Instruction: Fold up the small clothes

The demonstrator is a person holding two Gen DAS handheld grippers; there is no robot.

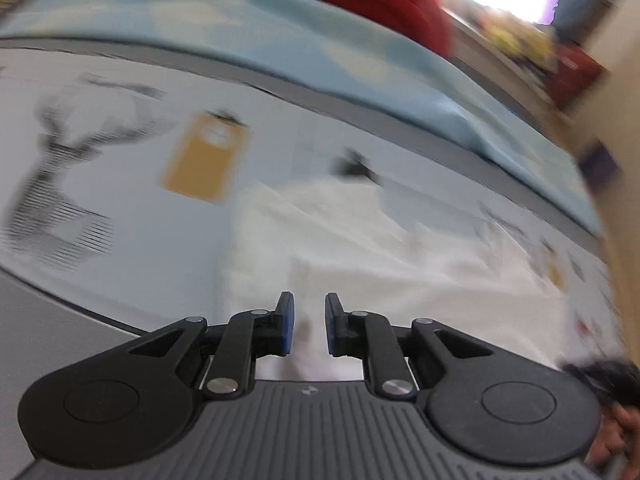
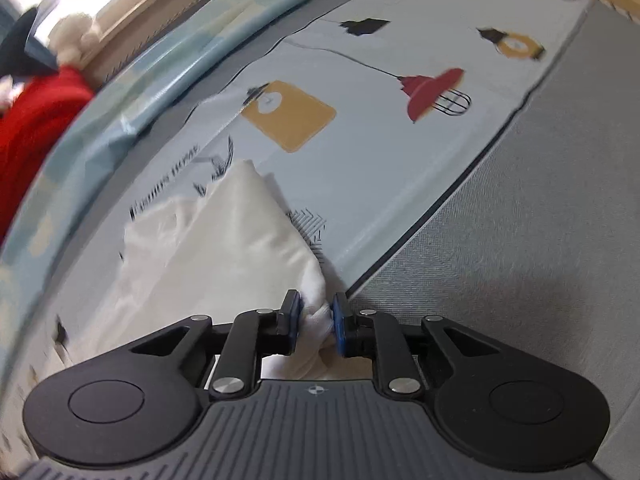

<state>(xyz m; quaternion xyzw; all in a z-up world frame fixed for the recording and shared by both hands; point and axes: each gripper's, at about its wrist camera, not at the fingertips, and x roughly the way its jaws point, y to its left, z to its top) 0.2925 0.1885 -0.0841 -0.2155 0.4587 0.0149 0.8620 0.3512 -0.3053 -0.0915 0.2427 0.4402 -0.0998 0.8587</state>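
A bunched corner of the small white cotton garment [image 2: 224,248] is clamped between the blue pads of the right gripper [image 2: 316,322] at the lower centre of the right wrist view. The garment is spread over a pale printed sheet [image 2: 400,152]. In the blurred left wrist view, the left gripper [image 1: 309,326] is seen with jaws narrowly apart over white cloth; whether it is pinched cannot be told.

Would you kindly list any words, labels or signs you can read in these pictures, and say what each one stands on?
Black script on the printed sheet, beside the white garment: blurred, not readable.
Small round emblem on the right tongs' ribbed body: a sign, no letters.
The same emblem on the left tongs: too small to read.
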